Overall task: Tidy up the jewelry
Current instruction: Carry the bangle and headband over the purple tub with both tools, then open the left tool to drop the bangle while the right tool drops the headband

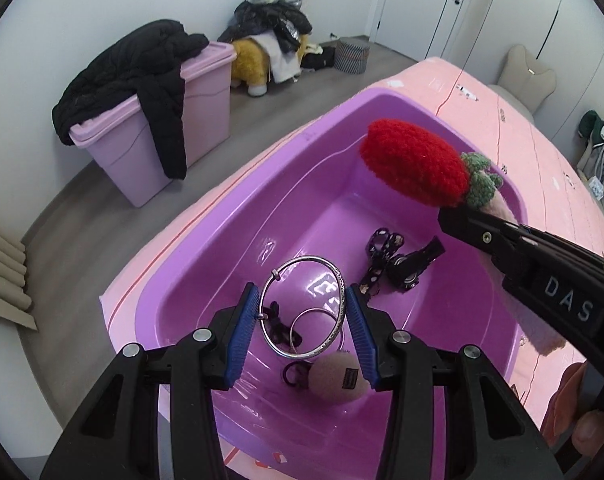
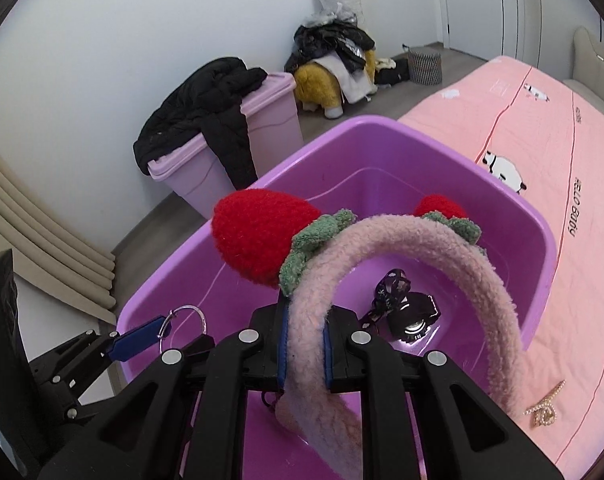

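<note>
A purple tub [image 1: 206, 240] [image 2: 342, 148] sits on the pink bed. My left gripper [image 1: 302, 332] is shut on a silver bangle [image 1: 334, 276] and holds it over the tub; it also shows in the right wrist view [image 2: 170, 330]. My right gripper [image 2: 305, 340] is shut on a fuzzy pink headband [image 2: 442, 248] with red knitted strawberries [image 2: 262, 236], held above the tub; one strawberry [image 1: 414, 162] shows in the left wrist view. In the tub lie a black hair clip [image 1: 414, 264], a dark patterned bow [image 1: 382, 244], a thin silver ring [image 1: 314, 320], black hair ties [image 1: 278, 326] and a beige pom-pom tie [image 1: 338, 376].
A pearl hair clip [image 2: 544, 406] lies on the pink bedspread [image 2: 562, 160] right of the tub. On the floor stand a lilac bin [image 1: 150, 152] draped with a black jacket [image 1: 134, 76], a yellow plush toy [image 1: 254, 64] under clothes, and a striped basket [image 1: 352, 56].
</note>
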A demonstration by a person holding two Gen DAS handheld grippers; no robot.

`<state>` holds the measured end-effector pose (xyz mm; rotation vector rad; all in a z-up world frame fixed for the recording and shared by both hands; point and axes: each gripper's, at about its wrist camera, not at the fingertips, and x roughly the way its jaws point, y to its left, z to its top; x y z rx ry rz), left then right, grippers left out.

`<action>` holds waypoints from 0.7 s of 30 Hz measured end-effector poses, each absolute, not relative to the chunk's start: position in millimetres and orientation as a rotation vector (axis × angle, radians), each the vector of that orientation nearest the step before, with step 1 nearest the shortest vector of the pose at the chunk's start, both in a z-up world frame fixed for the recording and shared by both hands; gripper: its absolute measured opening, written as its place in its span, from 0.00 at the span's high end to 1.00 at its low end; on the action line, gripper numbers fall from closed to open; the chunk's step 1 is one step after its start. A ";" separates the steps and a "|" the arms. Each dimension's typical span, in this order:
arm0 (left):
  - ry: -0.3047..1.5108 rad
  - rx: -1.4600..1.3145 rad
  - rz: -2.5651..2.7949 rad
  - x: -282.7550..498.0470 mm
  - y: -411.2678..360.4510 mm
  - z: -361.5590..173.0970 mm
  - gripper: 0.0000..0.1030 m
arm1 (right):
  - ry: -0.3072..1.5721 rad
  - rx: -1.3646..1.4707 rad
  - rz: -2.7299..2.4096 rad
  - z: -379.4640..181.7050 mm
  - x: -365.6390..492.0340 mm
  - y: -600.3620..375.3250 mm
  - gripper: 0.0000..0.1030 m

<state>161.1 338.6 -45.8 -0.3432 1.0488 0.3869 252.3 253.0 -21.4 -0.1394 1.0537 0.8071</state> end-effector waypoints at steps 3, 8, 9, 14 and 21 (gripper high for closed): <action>1.076 -0.348 0.396 162.5 341.9 -53.0 0.57 | 1.077 -0.161 0.793 -27.4 258.2 260.6 0.86; 1.080 -0.348 0.431 158.2 345.0 -54.7 0.22 | 1.053 -0.203 0.746 -28.3 261.4 264.3 0.46; 1.069 -0.344 0.443 156.1 345.3 -53.7 0.20 | 1.046 -0.199 0.745 -26.5 261.1 263.4 0.45; 1.056 -0.347 0.460 150.6 349.8 -50.6 0.20 | 1.041 -0.219 0.727 -27.1 257.8 259.9 0.45; 1.049 -0.331 0.467 145.8 347.4 -44.2 0.20 | 1.048 -0.189 0.727 -26.2 251.0 247.9 0.45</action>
